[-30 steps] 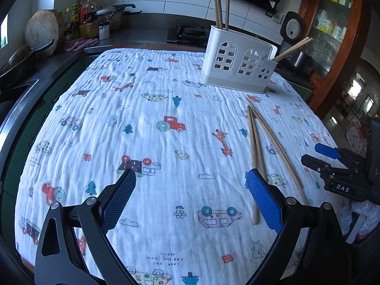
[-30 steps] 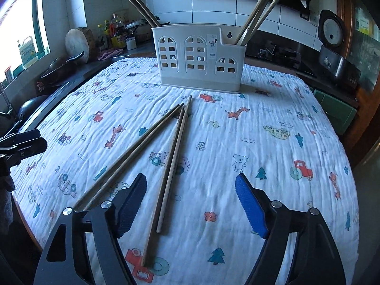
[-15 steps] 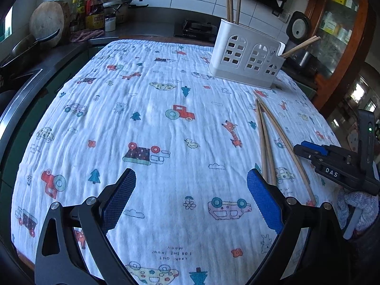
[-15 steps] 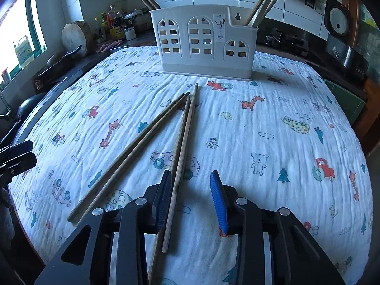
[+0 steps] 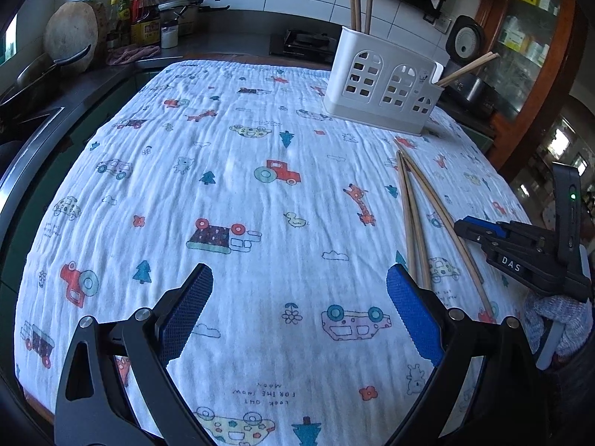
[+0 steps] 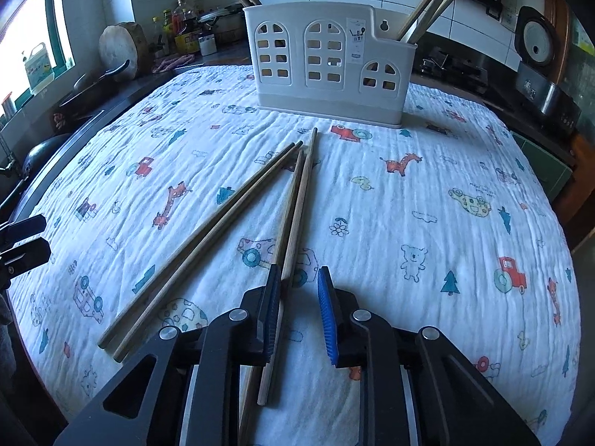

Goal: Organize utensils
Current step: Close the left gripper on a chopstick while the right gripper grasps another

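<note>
- Chopsticks point(image 6: 293, 219) lie loose on the counter's cloth point(image 5: 260, 223); my right claw point(image 6: 297, 308), partly spread, straddles one.
- Right claw body reads "DAS".
- My left claw point(image 5: 297, 308) gapes wide.

Wooden chopsticks point(image 6: 223, 215); crinkled cloth point(image 5: 230, 193); plastic holder point(image 6: 327, 59).

Quite a bit you can't make out here. In the right wrist view the near ends of the two closest chopsticks point(image 6: 293, 230) disappear under the right claw point(image 6: 297, 312), so whether the pads actually touch them is anyone's guess. The chopstick tops in the holder point(image 6: 327, 59) run off the top edge. In the left wrist view the right claw point(image 5: 520, 249) is cut off at the frame's side, its pads mostly hidden. Bottle labels point(image 5: 145, 29) on the counter are too small to read.
</note>
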The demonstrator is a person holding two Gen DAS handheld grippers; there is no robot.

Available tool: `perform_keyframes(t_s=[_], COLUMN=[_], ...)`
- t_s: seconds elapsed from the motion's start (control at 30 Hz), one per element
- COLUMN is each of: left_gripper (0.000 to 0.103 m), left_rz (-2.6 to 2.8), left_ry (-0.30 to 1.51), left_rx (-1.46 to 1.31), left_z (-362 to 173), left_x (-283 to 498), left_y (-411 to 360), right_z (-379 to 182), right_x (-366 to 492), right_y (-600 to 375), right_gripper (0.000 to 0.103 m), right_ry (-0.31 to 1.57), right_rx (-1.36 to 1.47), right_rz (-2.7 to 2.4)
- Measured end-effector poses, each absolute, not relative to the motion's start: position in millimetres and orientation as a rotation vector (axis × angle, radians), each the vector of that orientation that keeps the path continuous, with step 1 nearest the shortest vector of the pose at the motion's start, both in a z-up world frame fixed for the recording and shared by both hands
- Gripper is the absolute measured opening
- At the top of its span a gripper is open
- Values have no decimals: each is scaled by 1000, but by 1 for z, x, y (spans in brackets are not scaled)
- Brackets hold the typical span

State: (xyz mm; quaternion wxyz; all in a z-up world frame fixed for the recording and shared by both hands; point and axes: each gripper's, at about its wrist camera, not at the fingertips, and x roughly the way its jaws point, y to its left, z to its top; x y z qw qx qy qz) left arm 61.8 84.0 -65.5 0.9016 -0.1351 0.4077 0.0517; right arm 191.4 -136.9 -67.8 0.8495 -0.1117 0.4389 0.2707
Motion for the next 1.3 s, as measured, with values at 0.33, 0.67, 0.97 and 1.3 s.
perform_keyframes(t_s=[0.33, 0.67, 0.97, 1.3], left_gripper=[93, 92, 92, 58], left_rz=[104, 88, 70, -62], left_ry=[841, 845, 846, 898], left_rx=[-274, -260, -252, -224], left_z=[-64, -62, -63, -76], left_x=[63, 66, 70, 90], left_y=[81, 71, 64, 23], right_z=[-68, -69, -71, -72], right_x=[189, 185, 182, 183], right_y=[-138, -134, -136, -144], right_gripper=[17, 10, 8, 7], right_ry=[925, 920, 934, 930], right_rx=[-244, -269, -268, -213], right_rz=[571, 580, 568, 572])
